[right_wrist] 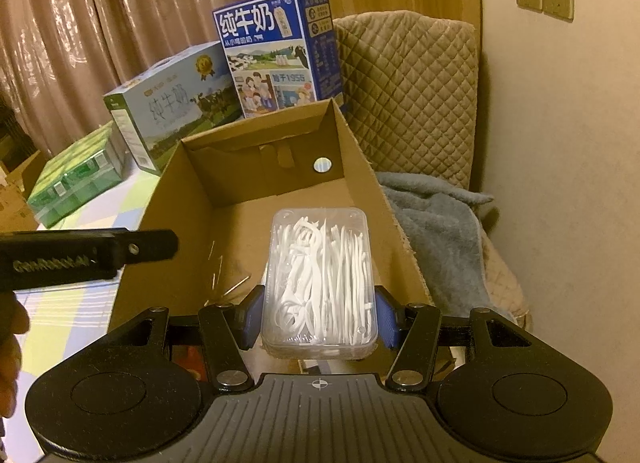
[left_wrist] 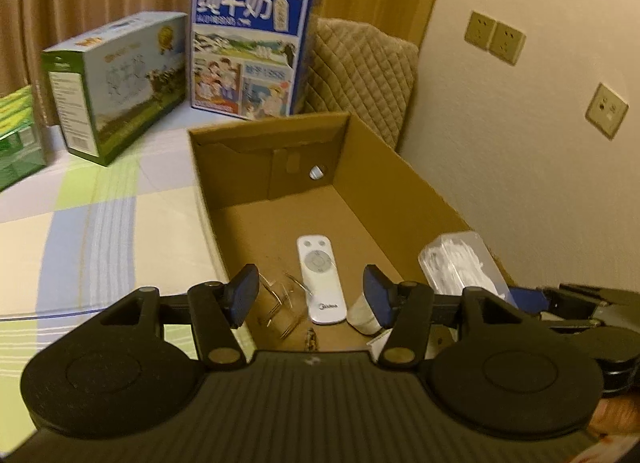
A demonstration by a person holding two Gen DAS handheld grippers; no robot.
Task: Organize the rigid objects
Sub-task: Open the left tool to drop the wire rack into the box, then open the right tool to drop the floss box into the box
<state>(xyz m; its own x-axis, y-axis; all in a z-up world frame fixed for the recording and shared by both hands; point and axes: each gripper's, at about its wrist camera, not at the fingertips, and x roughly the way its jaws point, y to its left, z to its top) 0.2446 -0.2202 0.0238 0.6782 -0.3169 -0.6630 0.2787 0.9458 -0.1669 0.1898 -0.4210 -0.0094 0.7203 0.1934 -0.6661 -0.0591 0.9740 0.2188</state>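
Standing beyond both pairs of fingers, the blue milk carton (right_wrist: 280, 47) reads "纯牛奶". The open brown cardboard box (left_wrist: 400, 183) holds a white "Midea" remote (left_wrist: 321, 279) between the spread, empty left gripper (left_wrist: 310, 295). The right gripper (right_wrist: 320, 315) clamps a clear plastic box of white floss picks (right_wrist: 322, 275) above the box's floor.

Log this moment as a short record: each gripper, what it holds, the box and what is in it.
left gripper: open, empty, over the near end of the box
right gripper: shut on floss case, held above the box
box: open cardboard, on the checked cloth
in box: white remote, clear glass, small white cup
behind box: blue milk carton, green-white carton
right of box: quilted chair with grey blanket
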